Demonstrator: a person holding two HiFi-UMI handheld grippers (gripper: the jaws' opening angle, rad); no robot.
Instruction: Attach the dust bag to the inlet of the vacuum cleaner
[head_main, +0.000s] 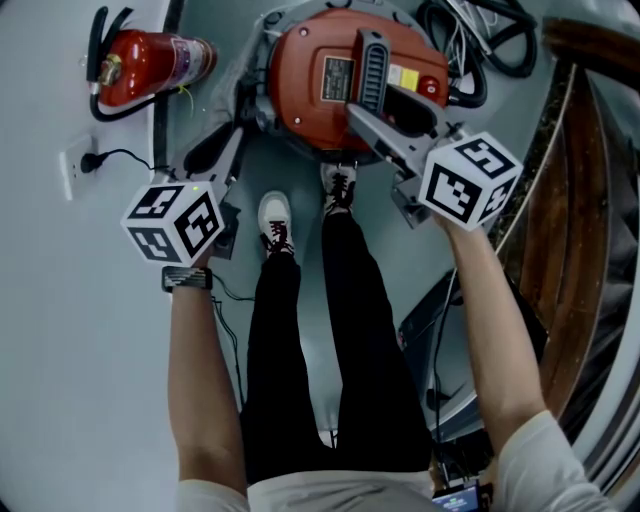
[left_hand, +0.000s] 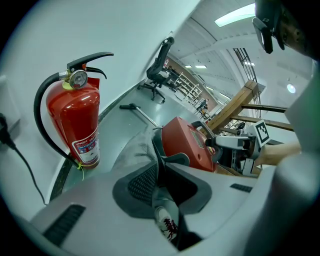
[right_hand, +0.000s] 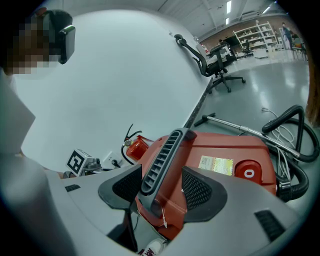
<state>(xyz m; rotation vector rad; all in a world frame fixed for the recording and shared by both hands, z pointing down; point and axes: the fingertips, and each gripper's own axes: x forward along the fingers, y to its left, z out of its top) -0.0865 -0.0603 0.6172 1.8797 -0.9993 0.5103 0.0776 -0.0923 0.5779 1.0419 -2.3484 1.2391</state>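
A red vacuum cleaner (head_main: 320, 80) stands on the grey floor just beyond the person's shoes, with its black ribbed handle (head_main: 370, 60) on top. Grey dust bag fabric (head_main: 243, 100) hangs at the vacuum's left side. My left gripper (head_main: 225, 140) is at that side, and in the left gripper view its jaws (left_hand: 165, 187) pinch the dark edge of the dust bag (left_hand: 131, 150). My right gripper (head_main: 375, 125) is at the handle's near end. In the right gripper view its jaws (right_hand: 162, 187) straddle the handle (right_hand: 162, 160), with a sliver of red body showing beside the right pad.
A red fire extinguisher (head_main: 150, 65) stands by the wall at the left, next to a wall socket (head_main: 80, 165) with a black cable. The black hose (head_main: 480, 40) coils at the vacuum's right, and a metal wand (right_hand: 240, 127) lies behind. Wooden stairs (head_main: 580, 200) rise at the right.
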